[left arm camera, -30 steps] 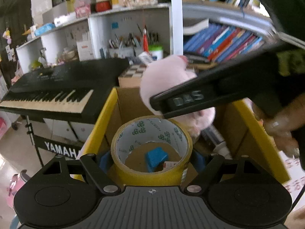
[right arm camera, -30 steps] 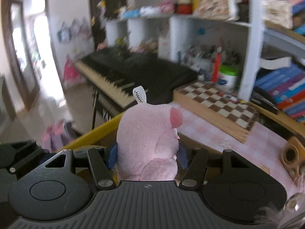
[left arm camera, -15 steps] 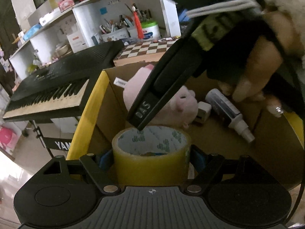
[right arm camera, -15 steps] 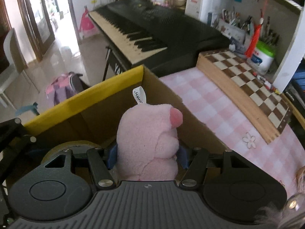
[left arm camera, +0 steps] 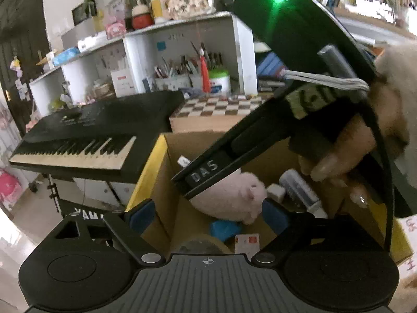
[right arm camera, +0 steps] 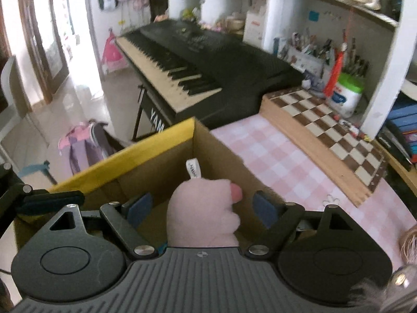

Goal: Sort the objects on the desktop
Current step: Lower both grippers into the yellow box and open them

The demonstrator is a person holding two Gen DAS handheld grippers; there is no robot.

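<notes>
Both grippers have let go. Right gripper (right arm camera: 200,208) is opening, pads clear of the pink pig toy (right arm camera: 203,214) standing between them in the cardboard box (right arm camera: 146,143). Left gripper (left arm camera: 207,214) is opening too; the tape roll (left arm camera: 200,244) lies just below it, inside the box.

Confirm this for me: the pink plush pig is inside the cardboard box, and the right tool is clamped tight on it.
Not quite. The pink plush pig is inside the cardboard box, but the right tool is not clamped on it: the right wrist view shows its blue pads standing clear of the pig on both sides, opening.
</notes>
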